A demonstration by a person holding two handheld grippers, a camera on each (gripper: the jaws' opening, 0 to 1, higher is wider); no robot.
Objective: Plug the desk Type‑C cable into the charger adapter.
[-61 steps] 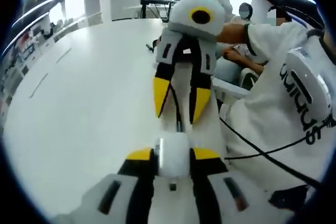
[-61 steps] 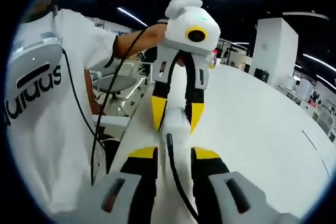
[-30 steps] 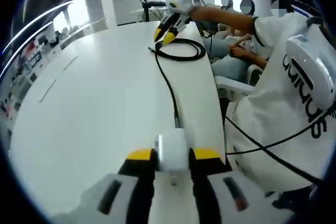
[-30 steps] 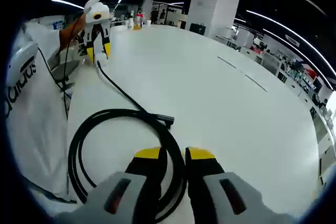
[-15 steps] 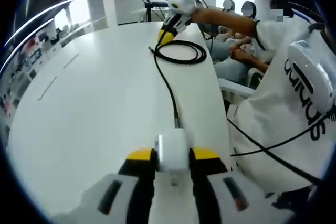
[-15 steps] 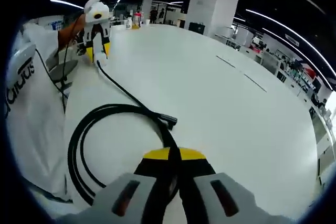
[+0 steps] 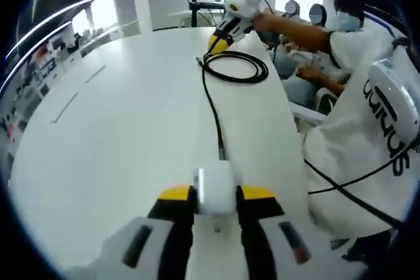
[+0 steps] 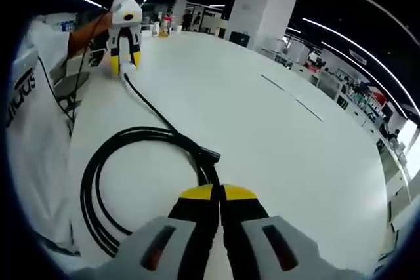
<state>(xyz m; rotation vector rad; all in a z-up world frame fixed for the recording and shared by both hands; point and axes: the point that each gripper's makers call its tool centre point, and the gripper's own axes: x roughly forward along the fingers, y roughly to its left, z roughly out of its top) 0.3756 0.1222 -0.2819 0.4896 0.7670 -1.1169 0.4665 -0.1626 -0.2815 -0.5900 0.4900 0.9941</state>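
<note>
White adapter (image 7: 215, 189) sits gripped in the left gripper (image 7: 216, 195); right gripper (image 8: 220, 195) pinches the coiled cable (image 8: 131, 162); next, align its plug (image 8: 211, 155).

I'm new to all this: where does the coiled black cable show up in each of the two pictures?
Left gripper view: the coiled black cable lies far off near the top, on the white table, beside the right claw.
Right gripper view: the coil lies close, at lower left, just ahead of that view's own claw.
Shared landmark: the straight run of cable leading to the white charger adapter in the left claw.
</note>
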